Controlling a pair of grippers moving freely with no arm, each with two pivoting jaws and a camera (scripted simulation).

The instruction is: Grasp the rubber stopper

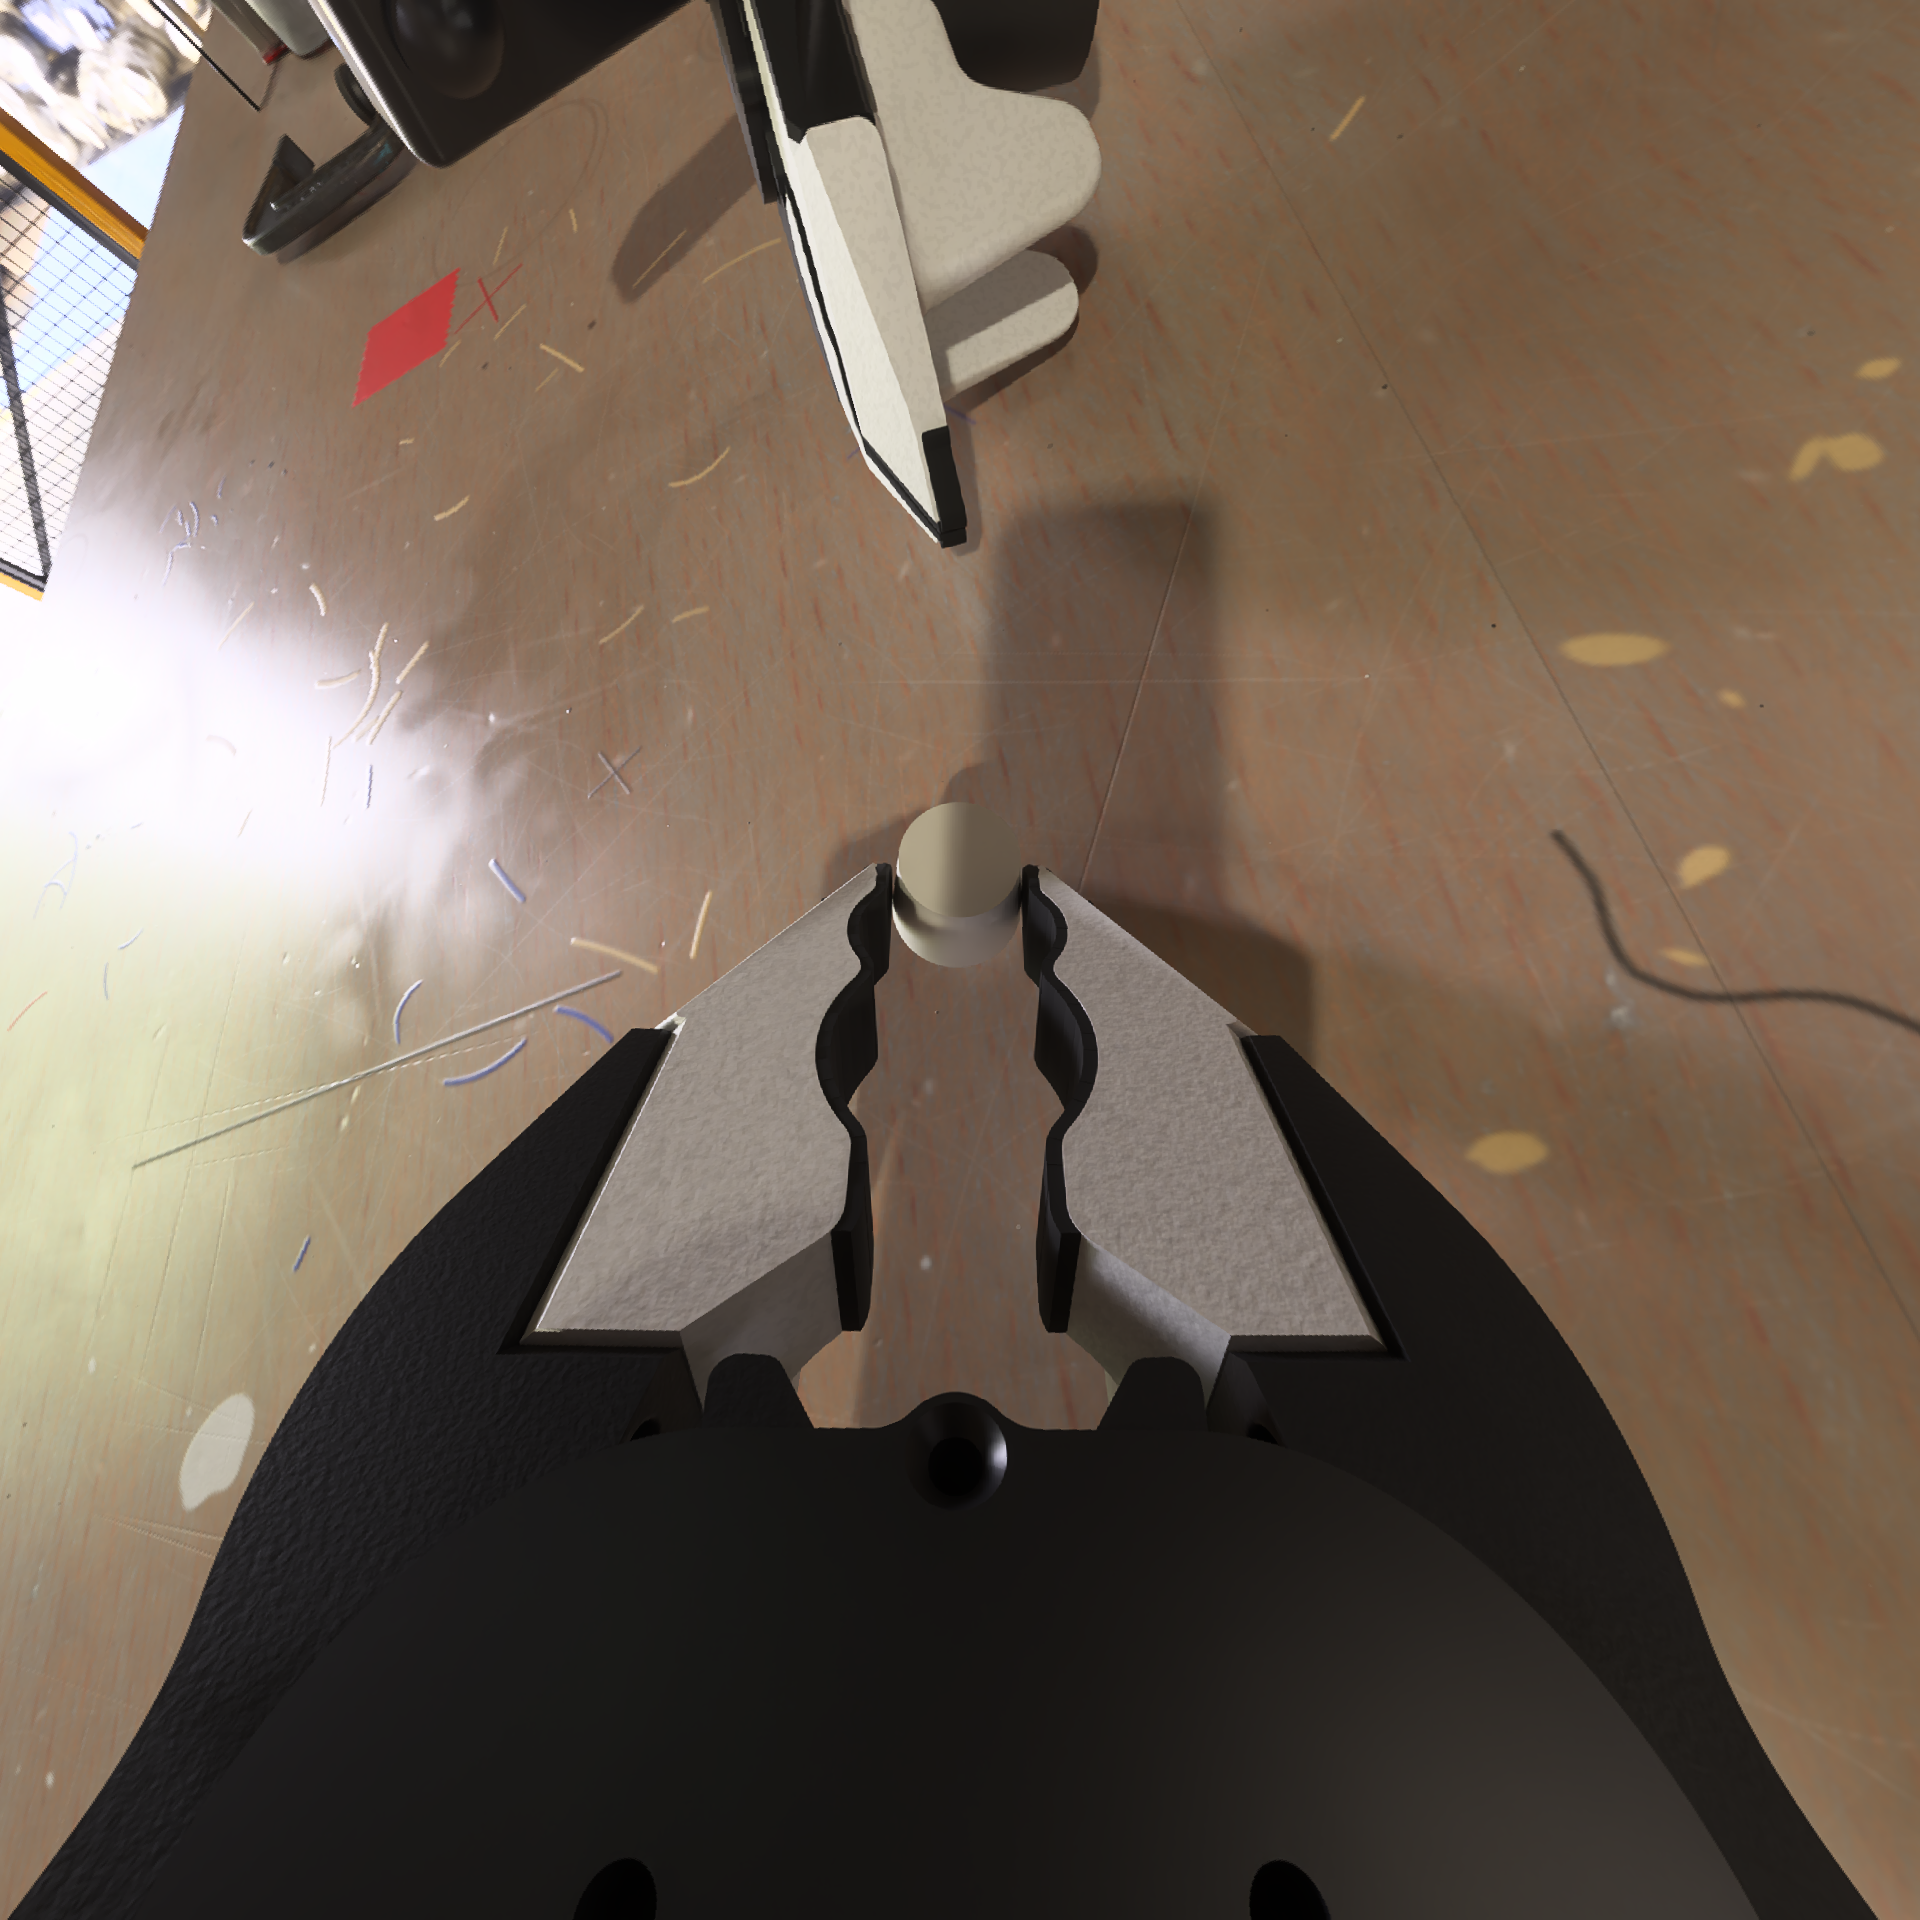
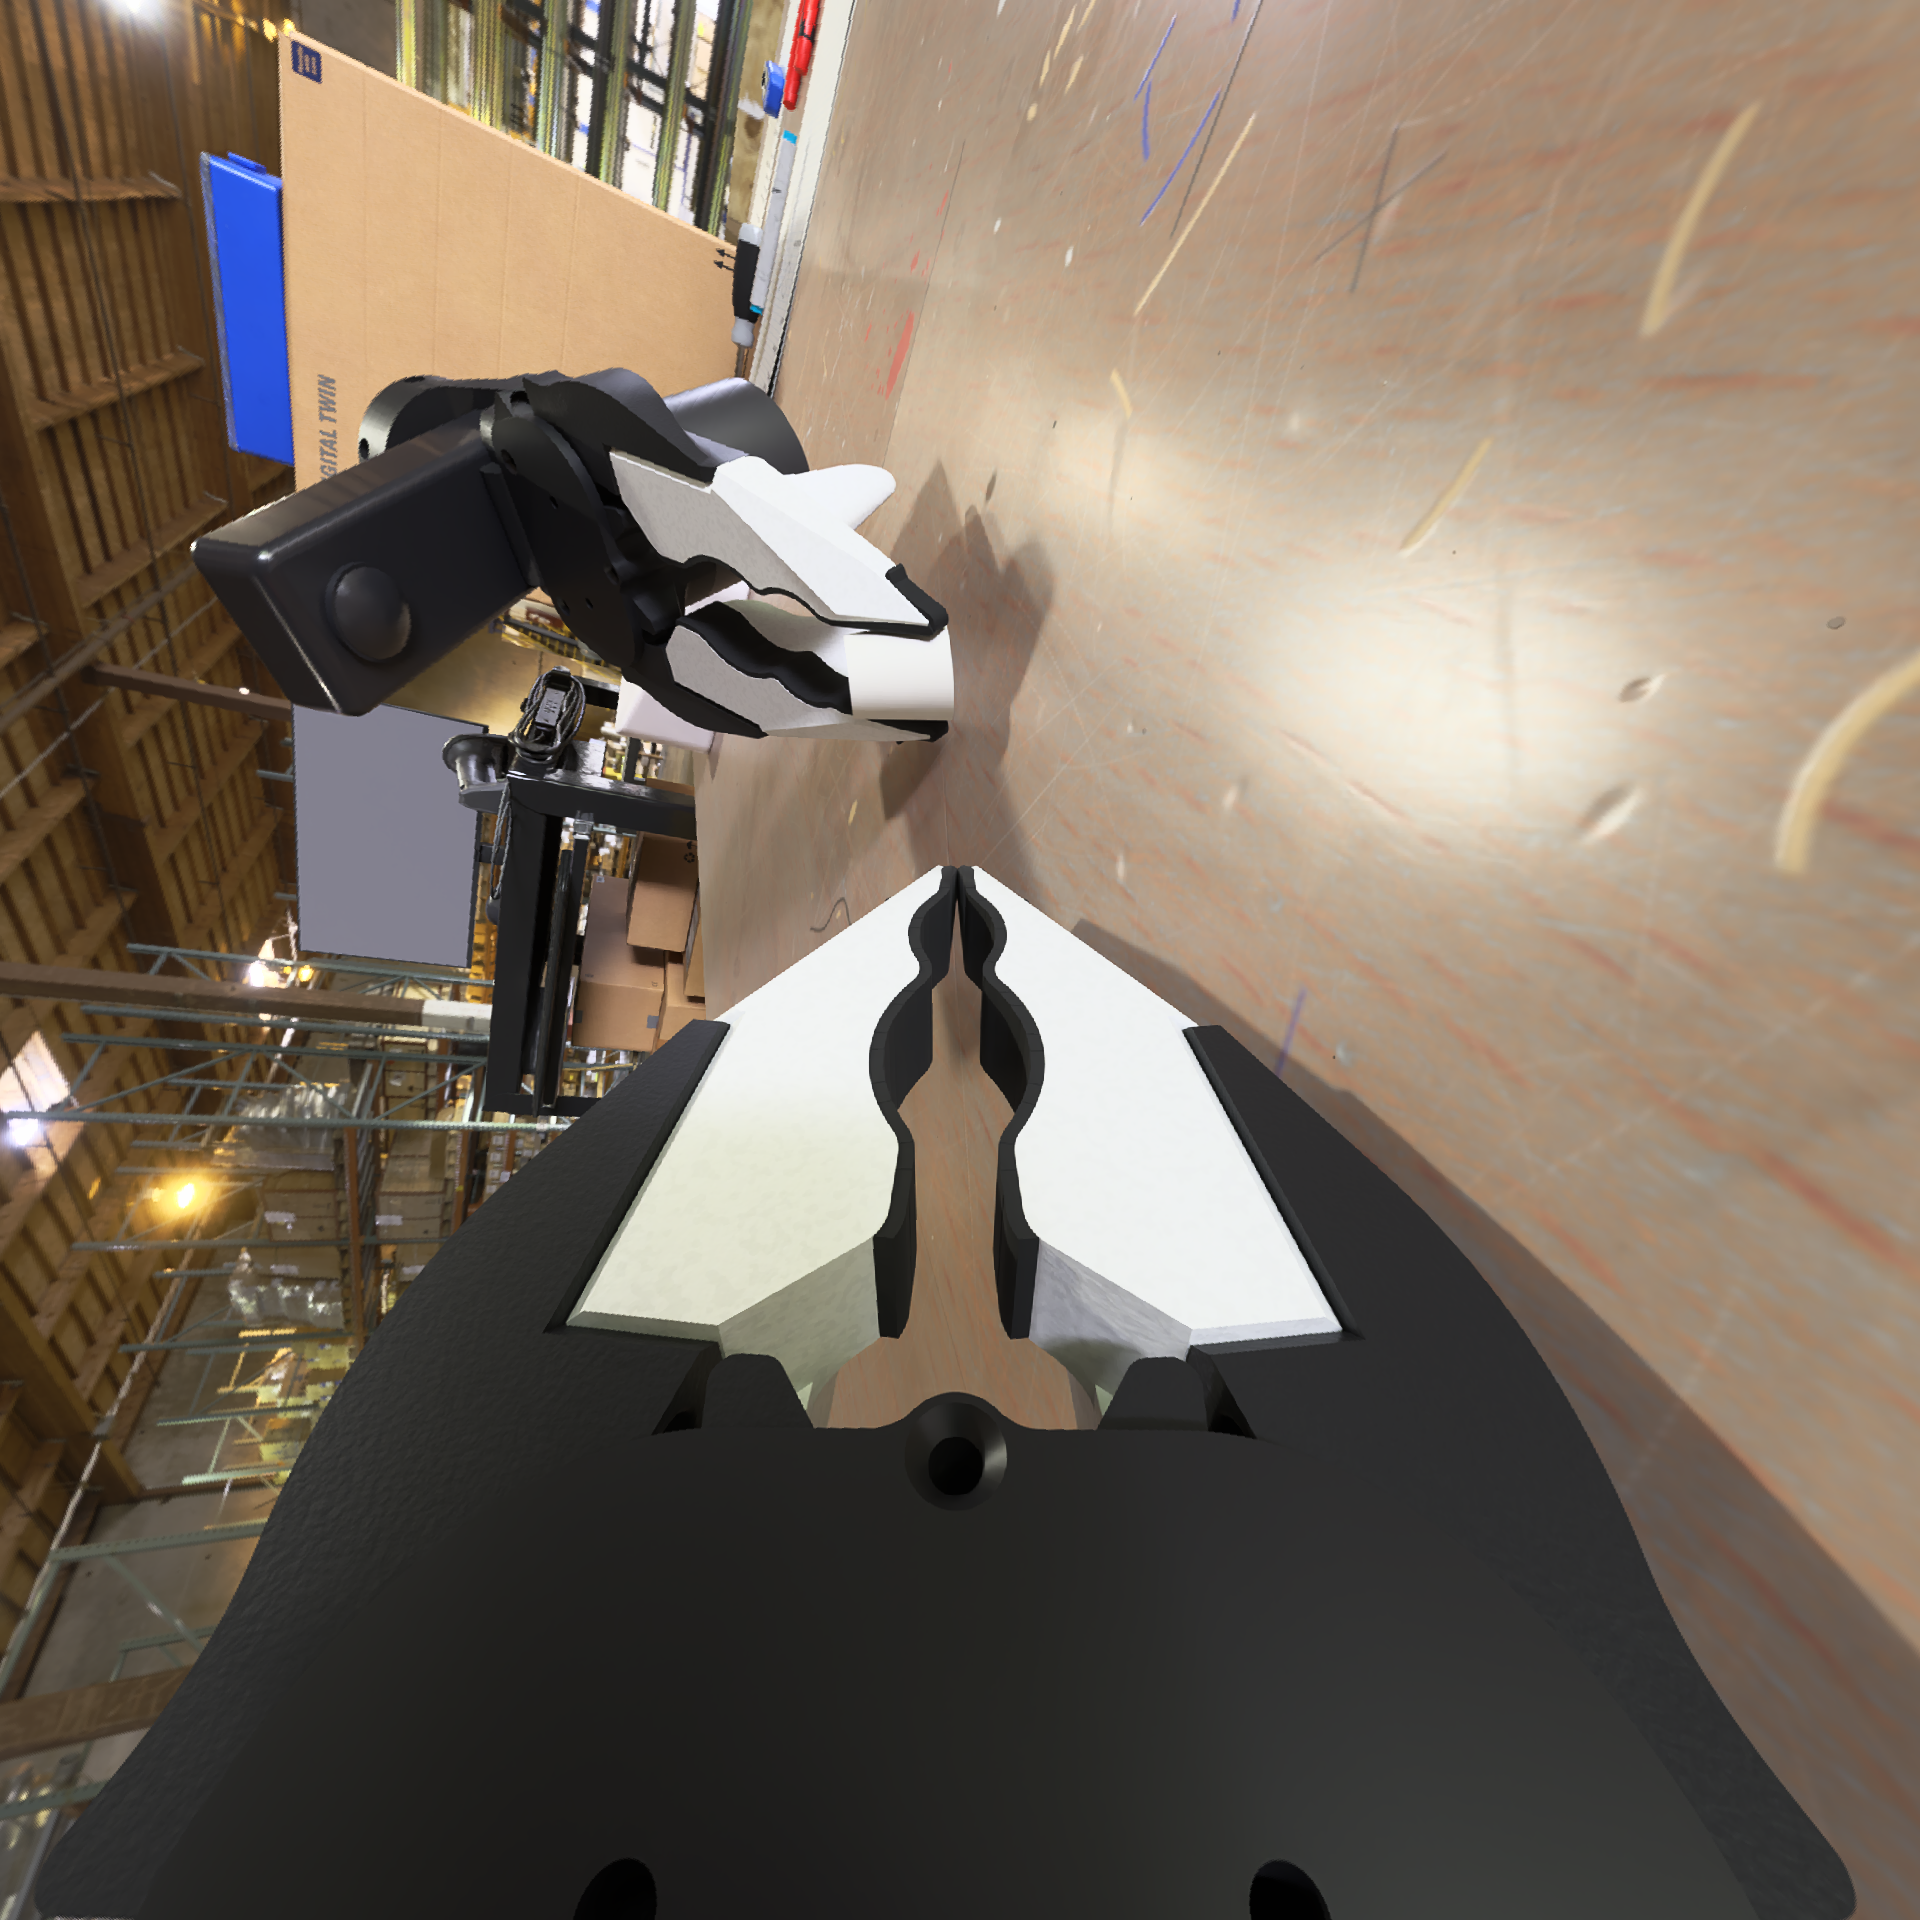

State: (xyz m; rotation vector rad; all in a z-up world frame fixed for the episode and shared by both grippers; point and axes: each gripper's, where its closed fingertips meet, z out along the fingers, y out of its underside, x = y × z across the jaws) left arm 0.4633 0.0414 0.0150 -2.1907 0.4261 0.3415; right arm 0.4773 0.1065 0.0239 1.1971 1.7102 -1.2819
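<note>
In the left wrist view, the left gripper [image 1: 958, 883] occupied the lower centre of the frame, its two fingertips closed against opposite sides of the rubber stopper [image 1: 956, 899]. The stopper, a small beige cylinder with a rounded top, sat just above frame centre between the black finger pads [image 1: 873, 935], and contact was visible on both sides. It was positioned over the scratched wooden table [image 1: 1455, 520]; whether it touched the surface could not be determined. The right gripper [image 1: 951, 525] entered from the top centre of the same frame, its tips pointing down toward the table and well apart from the stopper. A red square mark [image 1: 407, 335] lay at the upper left, and a thin dark cord [image 1: 1704, 982] lay at the right edge. In the right wrist view, the right gripper [image 2: 956, 878] filled the lower centre, with its fingertips brought together and nothing between them. The left gripper [image 2: 925, 675] appeared at the centre left of that frame, tips against the table [image 2: 1455, 623]; the stopper was not discernible there. A large cardboard box [image 2: 499, 239] stood at the upper left.
</note>
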